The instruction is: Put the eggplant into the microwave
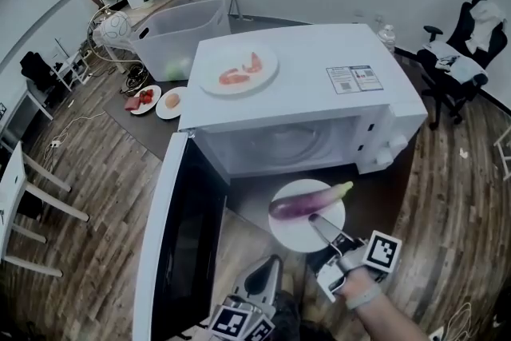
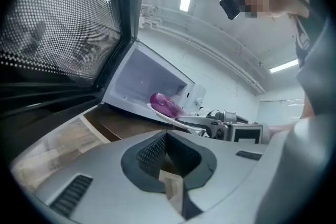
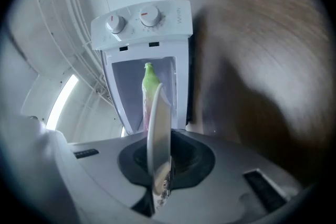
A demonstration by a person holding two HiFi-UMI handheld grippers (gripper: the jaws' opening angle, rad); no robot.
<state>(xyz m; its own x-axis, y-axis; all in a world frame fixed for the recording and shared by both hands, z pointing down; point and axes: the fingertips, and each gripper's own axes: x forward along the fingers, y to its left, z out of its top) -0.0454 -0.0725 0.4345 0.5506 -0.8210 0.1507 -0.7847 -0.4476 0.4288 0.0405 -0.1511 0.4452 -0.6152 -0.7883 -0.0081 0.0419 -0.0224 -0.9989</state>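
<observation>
**One eggplant (image 1: 308, 201) on a plate (image 1: 289, 237), held short of the microwave (image 1: 319, 84)**

The right claw (image 1: 319, 224) is clamped on the white plate's near rim, jaws almost together with only the plate's edge between them. The eggplant lies across the plate just beyond the claw's tips, green stem toward the claw's right. Straight ahead of the tips the microwave's cavity stands open, and the eggplant is in front of it, outside. The door (image 1: 172, 243) hangs open to the claw's left. The left claw (image 1: 270, 274), just left of the right one, has its jaws together on nothing.
</observation>
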